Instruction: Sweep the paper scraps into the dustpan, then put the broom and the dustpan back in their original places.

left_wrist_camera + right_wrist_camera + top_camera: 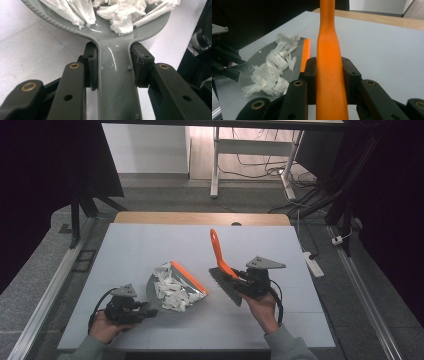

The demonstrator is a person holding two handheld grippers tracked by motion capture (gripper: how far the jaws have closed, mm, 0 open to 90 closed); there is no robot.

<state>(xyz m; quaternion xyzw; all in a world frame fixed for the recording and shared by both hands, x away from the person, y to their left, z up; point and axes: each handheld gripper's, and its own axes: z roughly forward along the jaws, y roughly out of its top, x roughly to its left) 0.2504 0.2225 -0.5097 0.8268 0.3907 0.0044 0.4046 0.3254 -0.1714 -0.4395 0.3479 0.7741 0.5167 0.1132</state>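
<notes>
Nearest the high camera, two hands come in from the bottom edge, each with a gripper. Taking the grey dustpan (172, 292) as the landmark: the left gripper (150, 311) sits at its near-left end, jaws clamped on the dustpan's flat grey handle, one pad pressing each side, as the left gripper view shows plainly. A heap of torn white paper scraps (172, 290) lies in the pan; its orange lip (190, 277) runs along the far-right edge. The pan rests on the white surface (135, 245), near the front edge and a little left of the middle.

Just to the right of the dustpan, apart from it, is the brush (222, 270). The right gripper (237, 281) has its jaws closed on the orange handle close to the dark bristle head, which hangs at the near side. The handle slants up and away from the dustpan's right side.
</notes>
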